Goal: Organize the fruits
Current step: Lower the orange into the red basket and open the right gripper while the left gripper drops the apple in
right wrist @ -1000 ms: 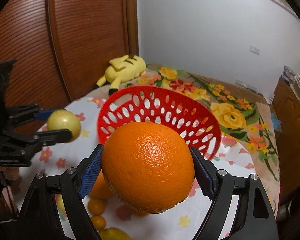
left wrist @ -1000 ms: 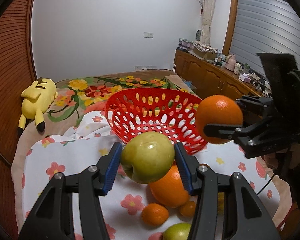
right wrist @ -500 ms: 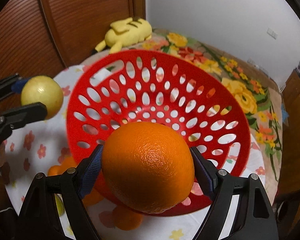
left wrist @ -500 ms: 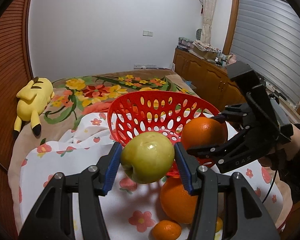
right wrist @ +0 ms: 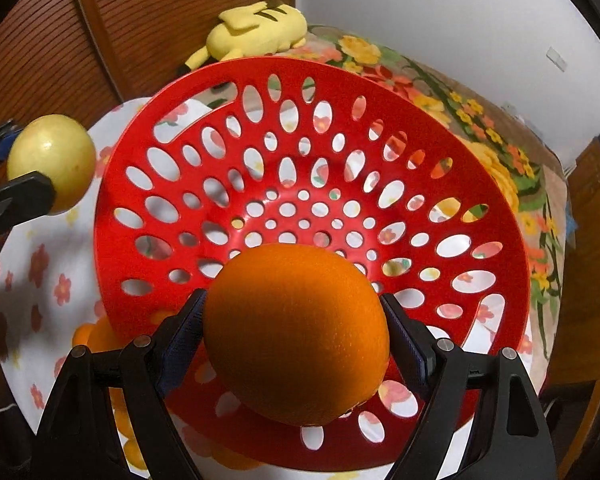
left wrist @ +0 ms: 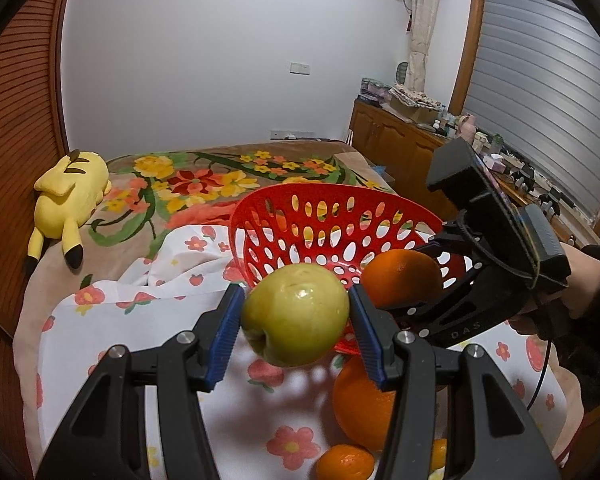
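The right gripper (right wrist: 296, 344) clamps a large orange (right wrist: 296, 334) and holds it inside the rim of the red perforated basket (right wrist: 500, 216), above its floor. The left gripper (left wrist: 296, 316) clamps a green apple (left wrist: 296, 314) just outside the basket's near edge, over the flowered cloth (left wrist: 140, 320) on the bed

The left wrist view faces the red basket (left wrist: 332, 216) low from its near side; the right wrist view looks steeply down into it (right wrist: 312, 208), closer; both share it.

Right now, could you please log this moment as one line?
left claw: holds apple | right claw: orange over basket | basket: empty
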`<state>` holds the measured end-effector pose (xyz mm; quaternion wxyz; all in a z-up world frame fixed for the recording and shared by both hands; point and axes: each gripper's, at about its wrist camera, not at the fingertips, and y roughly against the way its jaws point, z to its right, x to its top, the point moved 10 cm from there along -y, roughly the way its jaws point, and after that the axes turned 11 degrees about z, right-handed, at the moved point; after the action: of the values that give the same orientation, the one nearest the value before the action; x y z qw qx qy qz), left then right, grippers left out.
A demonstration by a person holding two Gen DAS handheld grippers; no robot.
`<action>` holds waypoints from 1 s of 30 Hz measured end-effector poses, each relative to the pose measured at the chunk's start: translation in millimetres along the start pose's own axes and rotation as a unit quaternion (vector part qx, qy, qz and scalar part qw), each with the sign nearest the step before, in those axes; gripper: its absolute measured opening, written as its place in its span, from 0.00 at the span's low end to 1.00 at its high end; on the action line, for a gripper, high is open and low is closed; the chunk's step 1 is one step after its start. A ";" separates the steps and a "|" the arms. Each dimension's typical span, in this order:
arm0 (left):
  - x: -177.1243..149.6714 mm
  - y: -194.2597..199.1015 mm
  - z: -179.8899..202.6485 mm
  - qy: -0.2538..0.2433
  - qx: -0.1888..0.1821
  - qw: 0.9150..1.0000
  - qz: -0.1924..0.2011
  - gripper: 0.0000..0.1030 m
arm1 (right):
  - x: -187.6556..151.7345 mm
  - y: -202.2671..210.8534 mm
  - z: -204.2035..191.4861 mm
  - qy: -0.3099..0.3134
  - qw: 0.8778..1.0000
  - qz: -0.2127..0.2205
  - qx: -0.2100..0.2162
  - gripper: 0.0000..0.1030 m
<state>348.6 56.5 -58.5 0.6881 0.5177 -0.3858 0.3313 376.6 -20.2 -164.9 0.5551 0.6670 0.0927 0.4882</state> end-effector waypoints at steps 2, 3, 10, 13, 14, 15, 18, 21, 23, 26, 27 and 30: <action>0.0 0.1 -0.6 0.001 0.000 1.000 0.000 0.51 | 0.6 -4.1 2.0 -0.005 1.000 -0.004 -0.002 0.83; 0.0 -0.2 -1.1 0.002 0.000 1.000 0.000 0.51 | 0.5 -5.3 3.0 -0.008 1.000 -0.005 -0.002 0.83; -1.1 0.3 -5.3 0.004 0.002 1.000 -0.001 0.51 | 0.8 -14.7 9.4 -0.021 1.000 -0.012 -0.015 0.83; -1.3 0.5 -6.1 0.005 0.003 1.000 -0.002 0.51 | 6.6 -11.5 13.0 -0.023 1.000 0.001 -0.021 0.87; -1.4 -0.1 -6.1 0.005 0.003 1.000 -0.002 0.51 | 10.4 -8.2 14.1 -0.024 0.999 0.008 -0.023 0.87; -1.5 -0.2 -5.6 0.005 0.003 1.000 -0.003 0.51 | 13.3 -5.8 14.6 -0.026 0.999 0.013 -0.023 0.87; -1.4 -1.4 -3.4 0.004 0.002 1.000 -0.005 0.51 | 17.5 -1.3 14.6 -0.029 0.999 0.020 -0.020 0.87; -1.7 -3.9 2.4 -0.002 -0.002 1.000 -0.008 0.51 | 17.5 8.0 15.8 -0.037 0.999 0.031 -0.017 0.87; -2.2 -6.7 7.3 -0.007 -0.005 1.000 -0.011 0.51 | 16.3 18.7 17.7 -0.039 0.998 0.041 -0.018 0.87; -2.9 -12.7 14.9 -0.013 -0.008 1.000 -0.016 0.51 | 14.0 37.4 19.9 -0.046 0.997 0.058 -0.018 0.87; -3.4 -15.3 17.4 -0.015 -0.009 1.000 -0.018 0.51 | 12.9 45.3 22.5 -0.050 0.996 0.065 -0.020 0.87; -6.2 -22.9 23.0 -0.018 -0.010 0.999 -0.026 0.51 | 9.3 61.7 27.1 -0.060 0.995 0.079 -0.022 0.87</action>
<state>360.9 28.3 -70.6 0.6946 0.5261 -0.3880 0.3003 375.9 -54.2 -106.0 0.5337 0.6884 -0.0044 0.4911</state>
